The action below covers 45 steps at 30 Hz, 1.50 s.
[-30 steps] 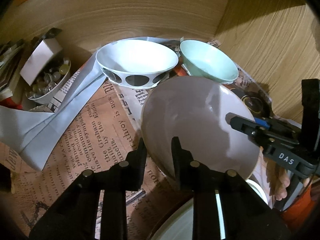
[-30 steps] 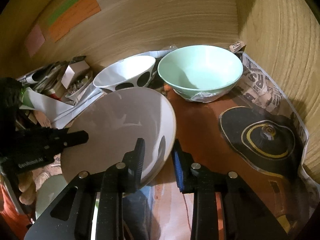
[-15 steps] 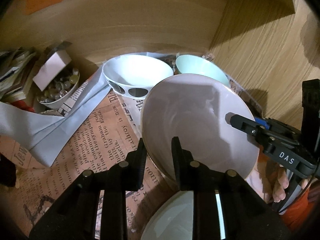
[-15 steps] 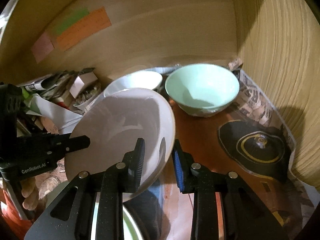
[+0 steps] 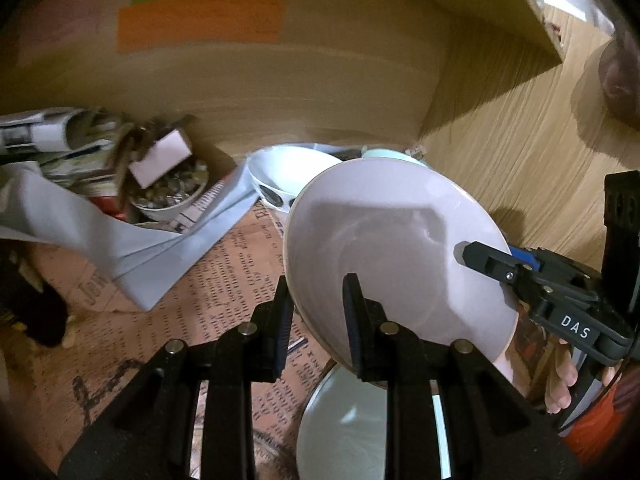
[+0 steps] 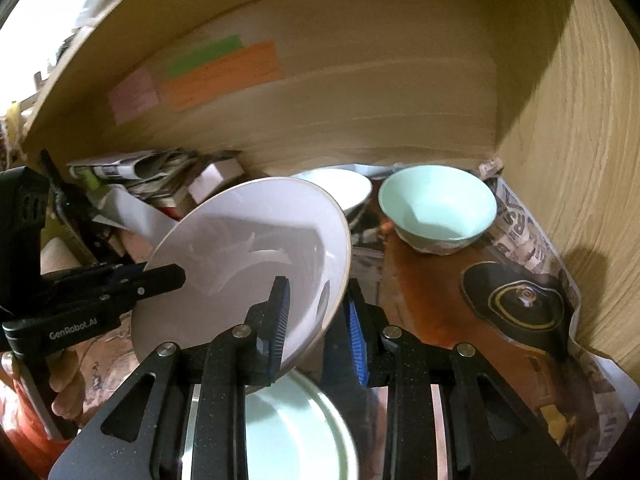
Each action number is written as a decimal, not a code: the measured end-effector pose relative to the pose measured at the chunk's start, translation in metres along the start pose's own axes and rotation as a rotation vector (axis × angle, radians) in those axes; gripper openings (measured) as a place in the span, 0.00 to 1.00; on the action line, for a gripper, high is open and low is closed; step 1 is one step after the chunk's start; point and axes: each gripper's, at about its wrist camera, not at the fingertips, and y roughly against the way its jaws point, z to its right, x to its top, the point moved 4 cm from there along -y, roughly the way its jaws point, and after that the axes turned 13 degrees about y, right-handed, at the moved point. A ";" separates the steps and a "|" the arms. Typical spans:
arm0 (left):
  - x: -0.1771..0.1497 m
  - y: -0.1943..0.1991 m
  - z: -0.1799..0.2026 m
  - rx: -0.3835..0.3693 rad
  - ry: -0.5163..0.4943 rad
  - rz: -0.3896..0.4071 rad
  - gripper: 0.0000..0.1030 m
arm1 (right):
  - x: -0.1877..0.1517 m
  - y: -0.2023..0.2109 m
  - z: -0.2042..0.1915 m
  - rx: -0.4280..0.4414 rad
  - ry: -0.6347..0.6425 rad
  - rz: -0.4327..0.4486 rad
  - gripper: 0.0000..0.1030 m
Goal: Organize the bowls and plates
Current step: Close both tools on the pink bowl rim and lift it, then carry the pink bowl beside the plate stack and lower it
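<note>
Both grippers hold one pale lilac plate in the air by opposite rims, tilted. My left gripper is shut on its near-left rim; my right gripper is shut on its right rim. Each gripper shows in the other's view: the right one, the left one. Below the lifted plate lies a pale green plate, also in the left wrist view. At the back stand a white bowl with black spots and a mint green bowl.
Wooden shelf walls close in at the back and on the right. Newspaper lines the shelf floor. A small bowl of small bits, a white box and stacked papers crowd the back left. A black and gold print lies right.
Both grippers have lifted the lilac plate up and toward the camera side, off the green plate. The back bowls now sit lower and smaller in view.
</note>
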 end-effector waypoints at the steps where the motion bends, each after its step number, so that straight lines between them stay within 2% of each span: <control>1: -0.001 0.006 -0.002 0.001 0.002 0.011 0.23 | 0.001 0.002 -0.004 0.004 0.006 0.004 0.24; 20: -0.048 0.097 -0.050 0.066 0.071 0.164 0.23 | 0.002 0.021 -0.084 0.095 0.100 0.057 0.24; 34: -0.085 0.131 -0.104 0.134 0.137 0.177 0.23 | -0.007 0.001 -0.144 0.193 0.159 0.002 0.24; 45: -0.117 0.134 -0.137 0.167 0.186 0.138 0.23 | -0.026 -0.024 -0.175 0.259 0.176 -0.099 0.24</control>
